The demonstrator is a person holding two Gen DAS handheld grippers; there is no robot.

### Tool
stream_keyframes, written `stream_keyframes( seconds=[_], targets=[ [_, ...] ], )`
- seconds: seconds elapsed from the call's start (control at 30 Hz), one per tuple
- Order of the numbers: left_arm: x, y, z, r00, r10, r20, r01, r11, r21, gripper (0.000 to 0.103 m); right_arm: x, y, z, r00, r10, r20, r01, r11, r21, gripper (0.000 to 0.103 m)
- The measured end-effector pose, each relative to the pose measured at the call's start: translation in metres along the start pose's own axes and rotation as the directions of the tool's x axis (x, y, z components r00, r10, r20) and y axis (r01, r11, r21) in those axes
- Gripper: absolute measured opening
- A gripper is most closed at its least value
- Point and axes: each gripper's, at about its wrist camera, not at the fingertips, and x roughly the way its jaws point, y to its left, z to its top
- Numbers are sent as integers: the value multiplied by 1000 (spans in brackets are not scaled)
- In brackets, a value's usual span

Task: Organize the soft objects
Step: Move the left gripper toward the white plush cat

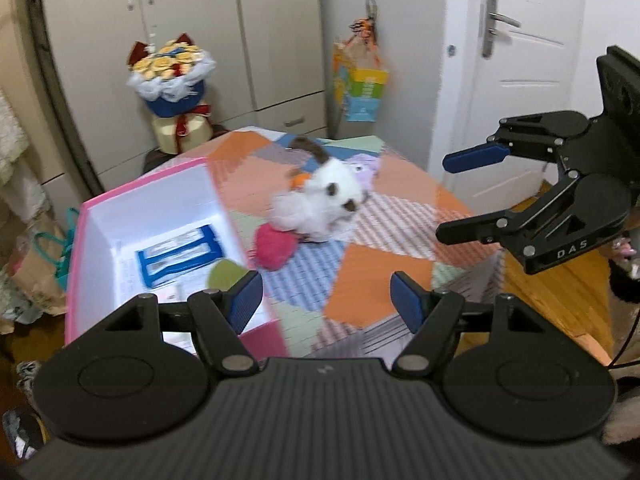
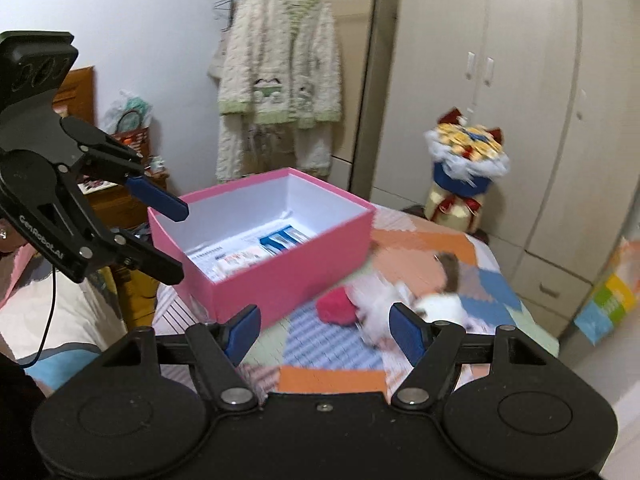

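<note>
Your left gripper fills the bottom of its own view, blue pads spread apart with nothing between them, only the patchwork cloth below. Your right gripper looks the same in its view: pads apart and empty. That view is blurred, so whether the right pad overlaps or merely lines up with the white plush toy I cannot tell. From the left wrist, the right gripper sits at three o'clock, held off the table's edge with its jaws gaping; from the right wrist, the left gripper hangs at nine o'clock, also parted and bare. The soft things lie in a loose heap on the cloth: the white plush with brown patches at twelve o'clock from your left pads, a pink fuzzy ball touching it at about eleven, and a pale purple toy tucked behind. The pink box stands open at ten o'clock in the left view, just beside the ball, with a blue-edged packet and papers on its floor. A flower bouquet stands beyond the table by the wardrobe.
</note>
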Motion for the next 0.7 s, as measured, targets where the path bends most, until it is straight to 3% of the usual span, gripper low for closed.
stream_keyframes(
  seconds=[0.27,0.53,0.7],
  targets=[
    [32,-28,10,999,-36,-11,36,999,28,70,-3,-28,-27,1000,-23,0,23,996,82,79],
    [68,-33,21,1000,-8,12,8,1000,4,70,15,-58,-46,999,-26,-20,28,988,151,79],
    [91,-34,31,997,36,73,-35,999,-26,70,40,-71,-54,999,-52,-18,54,987,151,79]
  ],
)
